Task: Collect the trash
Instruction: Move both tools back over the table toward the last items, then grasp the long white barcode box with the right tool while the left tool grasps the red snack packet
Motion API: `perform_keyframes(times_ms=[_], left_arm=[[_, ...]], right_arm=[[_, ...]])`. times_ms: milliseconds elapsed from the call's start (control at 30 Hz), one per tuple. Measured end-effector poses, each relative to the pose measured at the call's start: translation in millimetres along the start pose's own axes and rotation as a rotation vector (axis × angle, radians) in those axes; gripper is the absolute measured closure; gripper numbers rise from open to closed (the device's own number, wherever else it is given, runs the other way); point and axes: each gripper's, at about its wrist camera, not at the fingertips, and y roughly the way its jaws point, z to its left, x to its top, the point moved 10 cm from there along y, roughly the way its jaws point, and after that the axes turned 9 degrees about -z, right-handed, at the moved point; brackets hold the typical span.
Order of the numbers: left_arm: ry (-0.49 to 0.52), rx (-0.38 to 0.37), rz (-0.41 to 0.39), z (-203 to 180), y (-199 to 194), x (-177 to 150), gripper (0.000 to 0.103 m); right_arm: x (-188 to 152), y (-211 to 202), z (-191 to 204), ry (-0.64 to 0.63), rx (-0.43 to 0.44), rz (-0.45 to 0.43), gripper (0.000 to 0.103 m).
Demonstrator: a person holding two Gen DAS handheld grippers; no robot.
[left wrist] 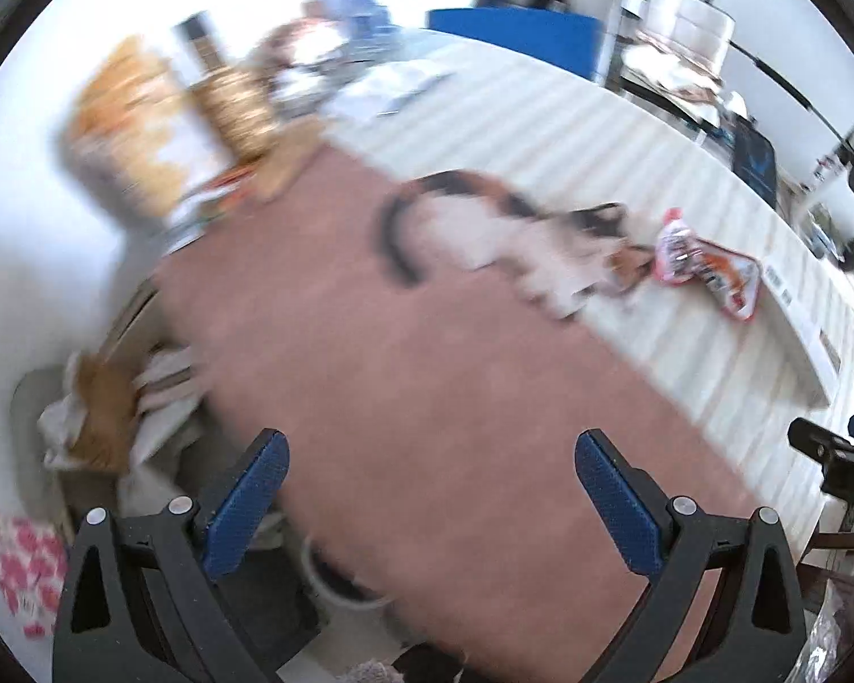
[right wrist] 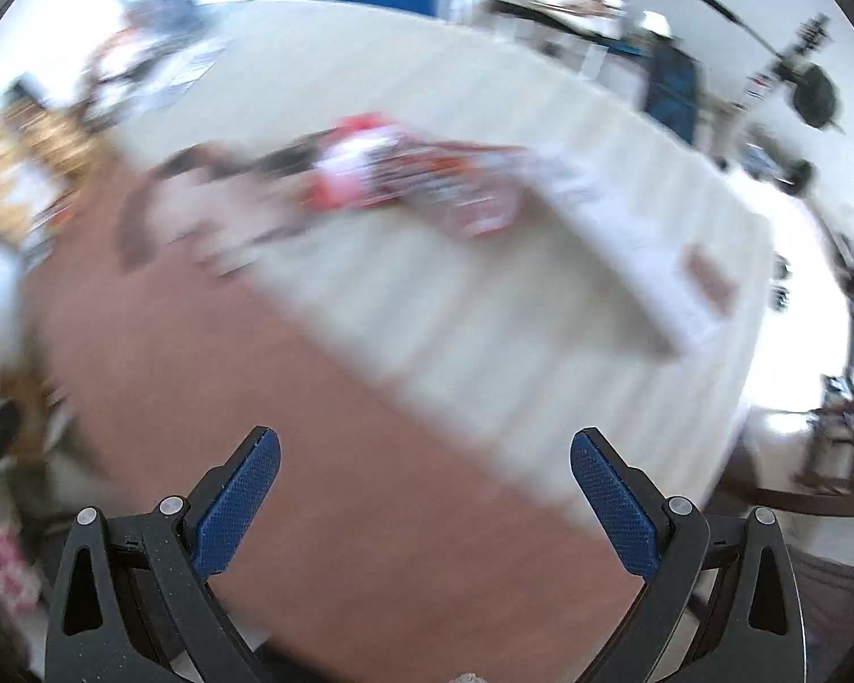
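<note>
Blue-padded fingers of the left hand-held gripper (left wrist: 431, 503) stand wide apart at the bottom of the left wrist view, with nothing between them. The right hand-held gripper (right wrist: 425, 498) is spread just as wide and is likewise empty; its black tip also shows at the right edge of the left view.

Directly beneath and ahead of both grippers lies a pinkish-brown mat (left wrist: 404, 398) covering the near part of the tabletop (left wrist: 569, 131). Beyond the mat, ahead and to the right, the surface turns to a cream, ribbed cloth.

Left of the left hand-held gripper, off the mat's edge, a heap of crumpled paper and cardboard (left wrist: 119, 415) sits low down, with a pink-and-white patterned piece (left wrist: 20, 569) nearer still.

Farther ahead, a calico cat (left wrist: 506, 239) stands where the mat meets the cream cloth, its dark tail curled over the mat and its head toward the right. Just at its head lies the trash: a crumpled pink and red wrapper (left wrist: 706, 267) on the cream cloth, ahead and to the right of the left hand-held gripper, well apart from both grippers. In the right wrist view the wrapper (right wrist: 404, 176) is a heavy blur straight ahead. A long white box (left wrist: 791, 307) lies just beyond it.

At the far left stand blurred orange and gold packages (left wrist: 142, 119); a blue panel (left wrist: 518, 37) rises behind the tabletop.
</note>
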Motion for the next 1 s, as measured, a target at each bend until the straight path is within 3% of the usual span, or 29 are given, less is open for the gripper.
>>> perform_keyframes(times_ms=[100, 167, 300, 400, 533, 633, 767, 900, 1000], left_arm=[[0.035, -0.050, 0.057, -63.0, 38.7, 22.1, 0.000], [0.054, -0.074, 0.102, -100.8, 63.8, 30.2, 0.000], [0.026, -0.106, 0.196, -154.6, 102.3, 40.7, 0.000], [-0.071, -0.152, 0.281, -181.3, 126.5, 45.8, 0.000], [-0.238, -0.202, 0.345, -196.8, 146.9, 59.3, 0.000], [-0.335, -0.208, 0.365, -204.3, 159.6, 74.4, 0.001], [-0.429, -0.206, 0.404, -217.1, 174.4, 87.8, 0.001], [-0.539, -0.173, 0.464, -230.3, 190.9, 88.6, 0.001], [-0.487, -0.096, 0.465, -235.9, 199.7, 90.9, 0.001]], right_arm=[[34.2, 53.9, -75.7, 0.033, -0.100, 0.058, 0.000], [47.1, 84.6, -103.6, 0.034, -0.113, 0.098, 0.000], [62.3, 130.9, -124.8, -0.032, -0.113, 0.161, 0.000], [64.0, 157.3, -128.5, -0.056, -0.086, 0.210, 0.000], [69.1, 162.8, -144.7, 0.078, -0.046, 0.204, 0.026], [71.6, 154.5, -175.1, 0.296, -0.063, 0.186, 0.038], [69.9, 146.5, -207.6, 0.517, -0.106, 0.137, 0.040], [68.7, 144.3, -216.7, 0.589, -0.109, 0.116, 0.041], [68.9, 142.5, -219.3, 0.587, -0.126, 0.106, 0.041]])
